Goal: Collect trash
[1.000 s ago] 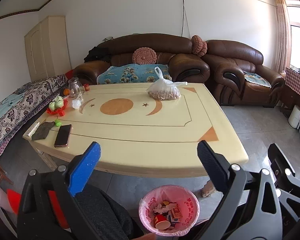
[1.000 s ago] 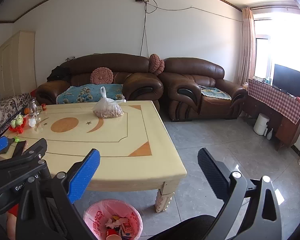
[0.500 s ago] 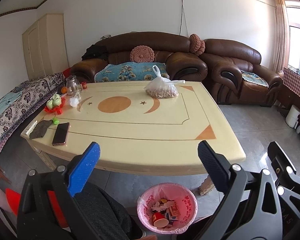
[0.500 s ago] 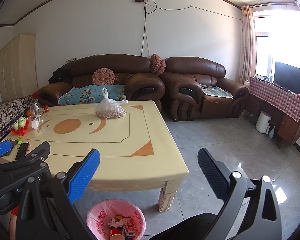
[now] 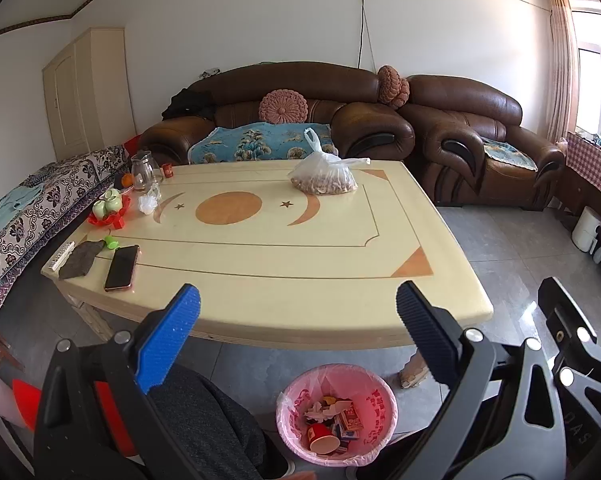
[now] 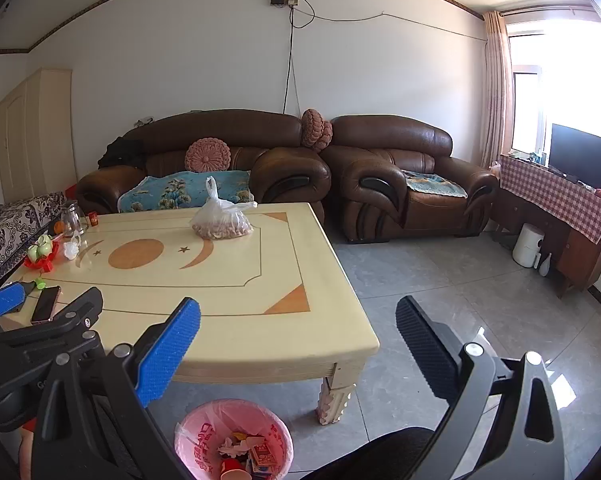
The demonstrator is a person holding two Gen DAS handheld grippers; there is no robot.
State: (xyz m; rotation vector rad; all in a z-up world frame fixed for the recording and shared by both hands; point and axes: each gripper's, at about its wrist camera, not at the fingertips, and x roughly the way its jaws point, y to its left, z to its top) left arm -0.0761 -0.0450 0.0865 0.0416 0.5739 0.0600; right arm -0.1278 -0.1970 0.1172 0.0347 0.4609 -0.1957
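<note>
- The left gripper hangs above the near edge of the cream surface, its fingers spread wide with nothing between them.
- The right gripper hangs to the right of it, over that edge's right corner, fingers likewise spread apart and empty.
- The trash bin, lined with a pink bag, stands on the grey tiled floor just in front of the surface, below and between the two grippers. It holds a red paper cup, small printed boxes and some crumpled paper.
- On the far side of the surface sits a knotted clear plastic bag filled with something brownish.
- At the left end lie a phone face up, a dark cloth just beside it, and a white remote by the corner.
- Farther back on that side stand a red tray with pale green cups, a bit of crumpled white plastic and a glass jar.
- A brown leather sofa and a matching armchair stand behind the surface.
- A dark-clothed knee of the person shows beneath the left gripper.
</note>
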